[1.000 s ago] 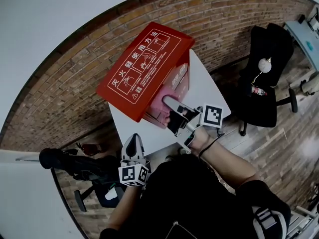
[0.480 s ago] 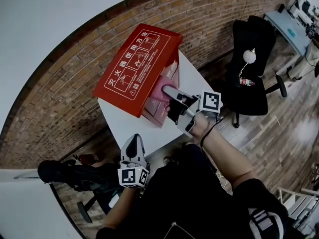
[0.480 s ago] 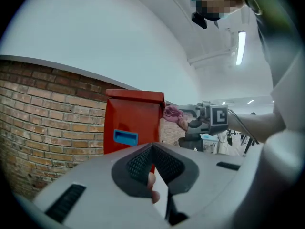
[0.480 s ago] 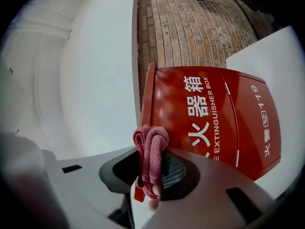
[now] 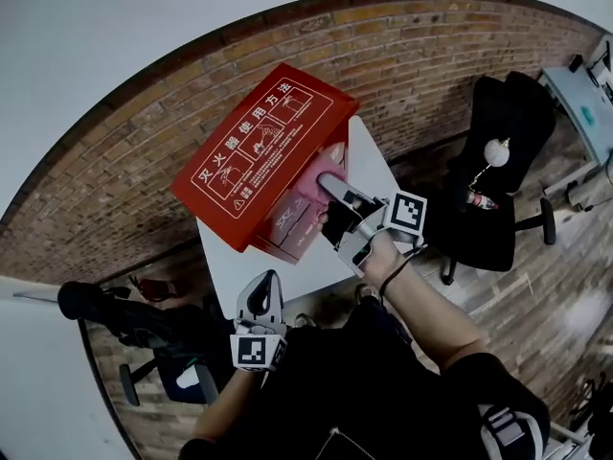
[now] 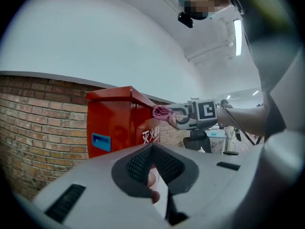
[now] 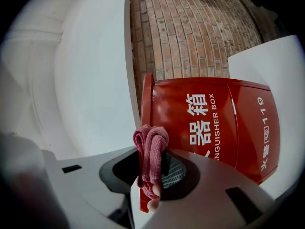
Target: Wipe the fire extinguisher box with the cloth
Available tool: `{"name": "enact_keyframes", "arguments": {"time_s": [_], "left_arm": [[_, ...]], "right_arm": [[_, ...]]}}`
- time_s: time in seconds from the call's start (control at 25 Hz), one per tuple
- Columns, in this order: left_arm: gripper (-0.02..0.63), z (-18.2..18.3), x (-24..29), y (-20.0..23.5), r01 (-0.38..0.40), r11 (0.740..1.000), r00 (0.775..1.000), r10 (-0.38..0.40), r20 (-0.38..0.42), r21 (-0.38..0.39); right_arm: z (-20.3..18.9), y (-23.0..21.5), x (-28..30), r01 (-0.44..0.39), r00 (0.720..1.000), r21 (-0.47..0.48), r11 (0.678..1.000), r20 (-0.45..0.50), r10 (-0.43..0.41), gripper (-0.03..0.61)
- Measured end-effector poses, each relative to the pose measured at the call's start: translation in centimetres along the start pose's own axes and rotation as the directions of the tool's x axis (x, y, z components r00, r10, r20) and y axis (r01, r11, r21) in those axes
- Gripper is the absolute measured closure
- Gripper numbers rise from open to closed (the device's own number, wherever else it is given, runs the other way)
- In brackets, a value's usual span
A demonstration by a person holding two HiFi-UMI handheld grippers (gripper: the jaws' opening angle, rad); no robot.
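Right tongs (image 5: 330,184) clamp pink cloth (image 7: 151,149) (bunched) at the box (image 7: 209,123).

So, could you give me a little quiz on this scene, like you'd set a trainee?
1. Short answer: which hand-held gripper is clamped on the folded pink cloth?
2. True or false: the left hand-held gripper holds nothing.
3. Pick one: the red metal fire extinguisher box stands on
A. a white table
B. a black office chair
C. the wooden floor

Key
1. The right hand-held gripper, with the cloth up by the box's front.
2. True.
3. A.
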State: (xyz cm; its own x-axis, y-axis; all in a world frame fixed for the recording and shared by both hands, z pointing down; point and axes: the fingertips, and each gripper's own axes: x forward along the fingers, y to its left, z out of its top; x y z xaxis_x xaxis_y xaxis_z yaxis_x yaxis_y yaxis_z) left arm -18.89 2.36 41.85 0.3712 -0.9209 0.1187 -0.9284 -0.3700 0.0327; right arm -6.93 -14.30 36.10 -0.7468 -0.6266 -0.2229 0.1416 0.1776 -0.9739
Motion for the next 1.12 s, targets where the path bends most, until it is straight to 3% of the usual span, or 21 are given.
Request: {"name": "enact_keyframes", "arguments": {"time_s": [0.24,0.6,0.76,1.12], "left_arm": [[0.584,0.4,2.4,-2.1,-0.152,0.987,0.988,0.152,0.010,-0.054],[0.584,1.5,2.6,-3.0,-0.345,0.933,0.937,0.348,0.011,-0.107],[0.584,1.2,2.7,-3.3,-0.346,0.933,0.938,0.348,0.000,-0.101],[0.584,0.9,4.3,-1.8,-0.225,0.971,0.974,0.226,0.009,-0.083]], "right_arm": [[1.1,0.0,0.1,-0.004,0.998,0.012,1.000,-0.057,0.005,0.472],[1.1,-1.3,0.0,0.011,0.999,-0.014,1.000,-0.036,-0.011,0.472],[1.1,-2.4,0.0,0.038,0.999,-0.021,0.999,-0.036,-0.039,0.472],[0.6,-4.3,-0.3,0.114,0.992,-0.051,0.992,-0.044,-0.116,0.472]]}}
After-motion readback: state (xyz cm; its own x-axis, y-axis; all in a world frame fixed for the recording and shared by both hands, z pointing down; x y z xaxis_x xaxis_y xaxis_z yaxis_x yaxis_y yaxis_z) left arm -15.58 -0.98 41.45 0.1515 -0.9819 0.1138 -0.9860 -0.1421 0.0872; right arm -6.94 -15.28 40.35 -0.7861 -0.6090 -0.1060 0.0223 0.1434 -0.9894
